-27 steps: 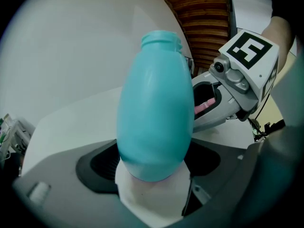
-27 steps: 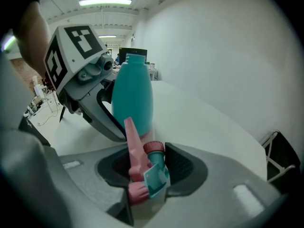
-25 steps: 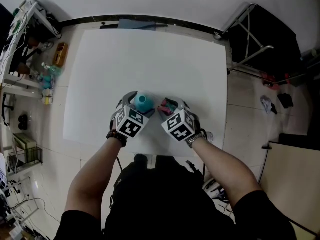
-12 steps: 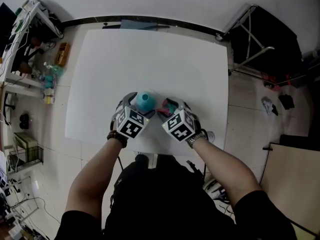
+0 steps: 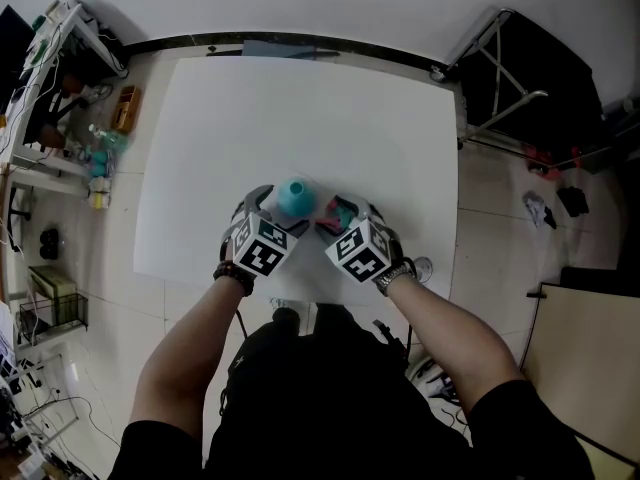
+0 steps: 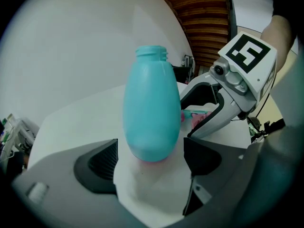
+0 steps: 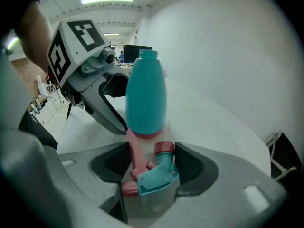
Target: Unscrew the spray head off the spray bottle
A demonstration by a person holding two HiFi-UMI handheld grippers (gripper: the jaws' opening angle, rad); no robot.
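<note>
My left gripper has its jaws apart around the upright teal spray bottle, not pressing it. Just right of it, my right gripper has just been opening. The detached spray head lies loose between its jaws on the white table.

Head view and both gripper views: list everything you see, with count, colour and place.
Table: one, white, centre.
Bottle: one, turquoise, upright, neck bare, near the table's front edge.
Spray head: one, turquoise and pink, lying on the table beside the bottle.
Shelf: one, white, cluttered, far left.
Left tongs: one, grey, open, bottle standing between the jaws untouched.
Right tongs: one, grey, jaws have just been opening, spray head lying between them.
Forearms: two, bare, bottom centre.
</note>
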